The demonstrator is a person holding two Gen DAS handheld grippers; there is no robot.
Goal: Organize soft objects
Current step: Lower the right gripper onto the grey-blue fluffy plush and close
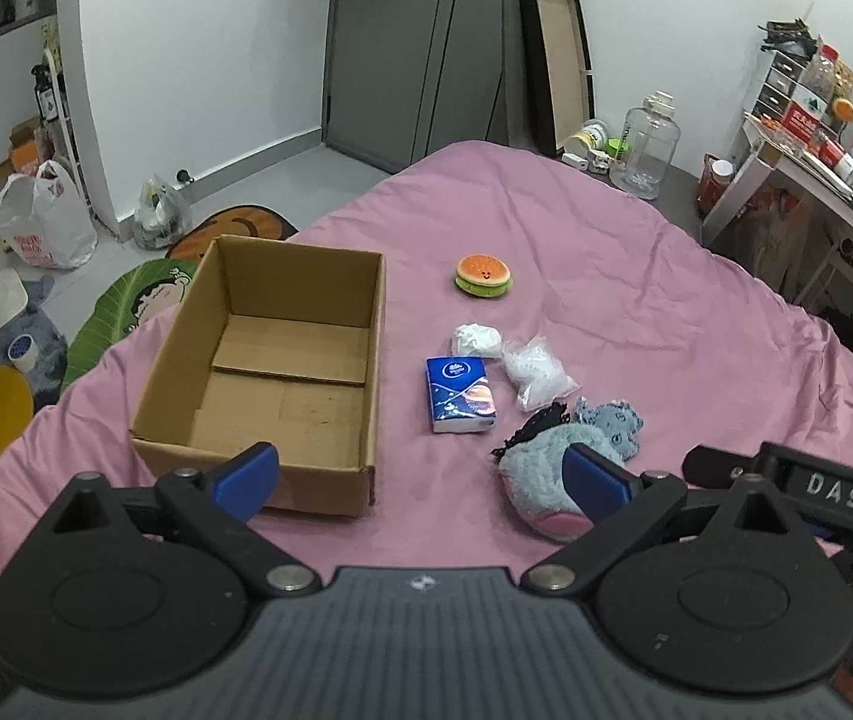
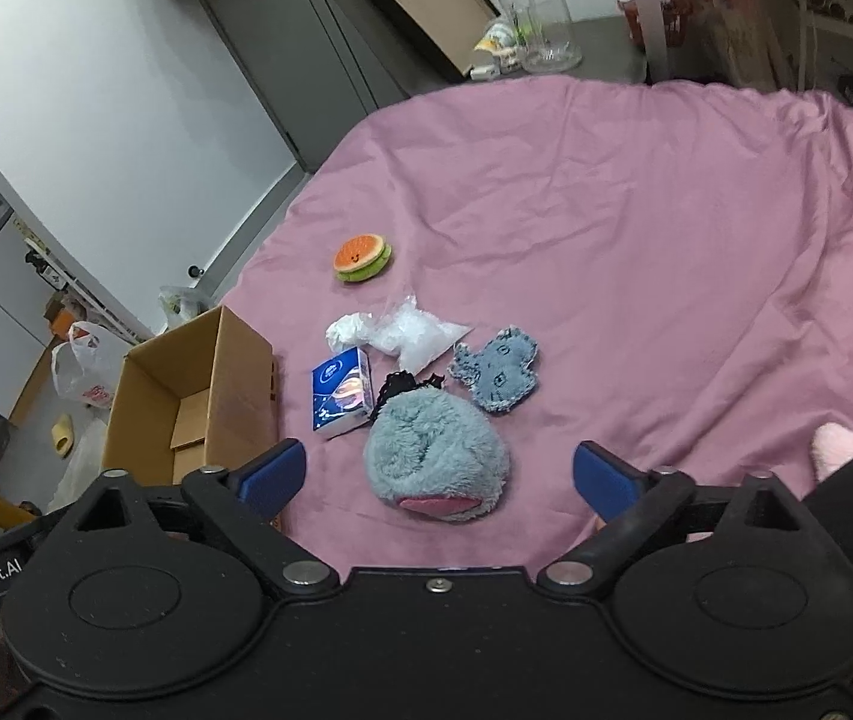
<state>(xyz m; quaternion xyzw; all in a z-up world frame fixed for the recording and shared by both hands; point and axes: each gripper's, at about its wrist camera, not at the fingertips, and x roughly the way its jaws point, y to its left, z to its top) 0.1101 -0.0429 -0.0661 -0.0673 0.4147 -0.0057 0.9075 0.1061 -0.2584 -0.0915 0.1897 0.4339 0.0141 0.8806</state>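
Note:
An open cardboard box stands empty on the left of the pink bedsheet. To its right lie a burger toy, a crumpled white tissue, a clear bag of white stuffing, a blue tissue pack and a blue-grey plush with a flat blue ear. My left gripper is open over bare sheet between box and plush. My right gripper is open, its pads apart on either side of the plush.
Beyond the bed's far edge stand a clear water jug and a leaning framed board. A cluttered desk lines the right side. Plastic bags and floor mats lie on the floor to the left. The sheet's right half is bare.

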